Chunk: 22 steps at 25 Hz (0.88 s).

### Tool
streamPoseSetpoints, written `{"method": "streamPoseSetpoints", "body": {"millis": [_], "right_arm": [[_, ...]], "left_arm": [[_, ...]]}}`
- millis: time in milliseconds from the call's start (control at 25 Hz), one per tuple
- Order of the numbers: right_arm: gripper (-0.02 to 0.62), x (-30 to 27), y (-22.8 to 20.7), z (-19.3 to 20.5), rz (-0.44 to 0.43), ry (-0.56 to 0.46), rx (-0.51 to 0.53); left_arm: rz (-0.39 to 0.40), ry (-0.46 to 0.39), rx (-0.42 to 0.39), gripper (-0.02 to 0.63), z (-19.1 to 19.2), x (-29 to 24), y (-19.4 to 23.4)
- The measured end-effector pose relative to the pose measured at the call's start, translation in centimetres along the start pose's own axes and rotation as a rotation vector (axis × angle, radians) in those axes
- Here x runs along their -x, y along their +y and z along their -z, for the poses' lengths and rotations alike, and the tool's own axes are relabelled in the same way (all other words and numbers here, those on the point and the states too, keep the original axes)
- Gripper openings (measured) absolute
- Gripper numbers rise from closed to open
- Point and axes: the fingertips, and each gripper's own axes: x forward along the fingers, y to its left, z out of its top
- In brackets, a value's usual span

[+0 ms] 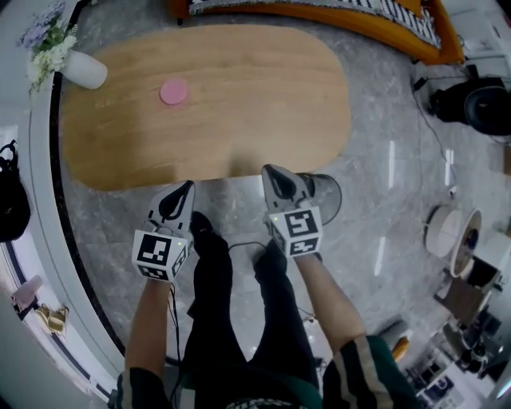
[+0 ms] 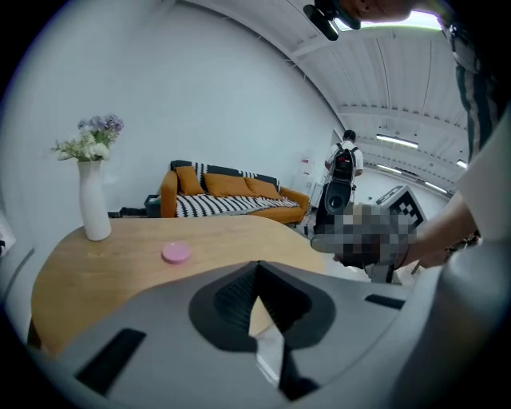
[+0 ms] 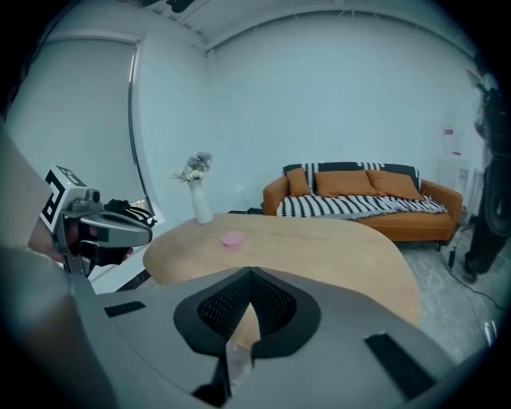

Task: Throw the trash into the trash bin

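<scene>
A small round pink thing (image 1: 173, 91) (image 2: 176, 253) (image 3: 232, 239) lies on the oval wooden table (image 1: 255, 96), toward its far left. Both grippers hover over the table's near edge, well short of the pink thing. My left gripper (image 1: 188, 185) (image 2: 257, 265) is shut, its tips meeting with nothing between them. My right gripper (image 1: 271, 169) (image 3: 251, 272) is also shut and empty. A round grey container (image 1: 329, 198), maybe a bin, stands on the floor just right of the right gripper, partly hidden by it.
A white vase with flowers (image 1: 80, 68) (image 2: 94, 209) (image 3: 201, 208) stands at the table's far left end. An orange sofa (image 1: 319, 12) (image 3: 359, 200) lies beyond the table. A black speaker (image 1: 479, 104) and cables sit on the marble floor at right. A person stands far off (image 2: 345, 164).
</scene>
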Motion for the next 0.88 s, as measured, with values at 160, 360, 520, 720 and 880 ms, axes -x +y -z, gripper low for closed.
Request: {"method": "streamPoseSetpoints", "body": {"millis": [160,360,520,720,880], "right_arm": [[0.000,-2.7,3.3,-2.7,-0.054,-0.005,0.042],[0.000,-5.7,6.7,-3.9,-0.104,0.016,0.082],[0.014,-8.1,8.4,-5.7,-0.095,-0.020,0.140],[0.209,-11.4,9.3,-6.4,-0.081,-0.029,0.094],[0.287,-13.2,9.7,-5.9,-0.048,-0.007,0.084]], "left_arm": [[-0.045,-0.023,0.022,0.000,-0.4,1.9,3.5],[-0.080,-0.035,0.042,0.000,0.2,3.5,7.2],[-0.093,-0.042,0.060,0.000,0.7,4.0,9.4],[-0.098,-0.037,0.076,0.000,1.4,4.1,12.0],[-0.097,-0.030,0.088,0.000,2.2,4.1,13.5]]}}
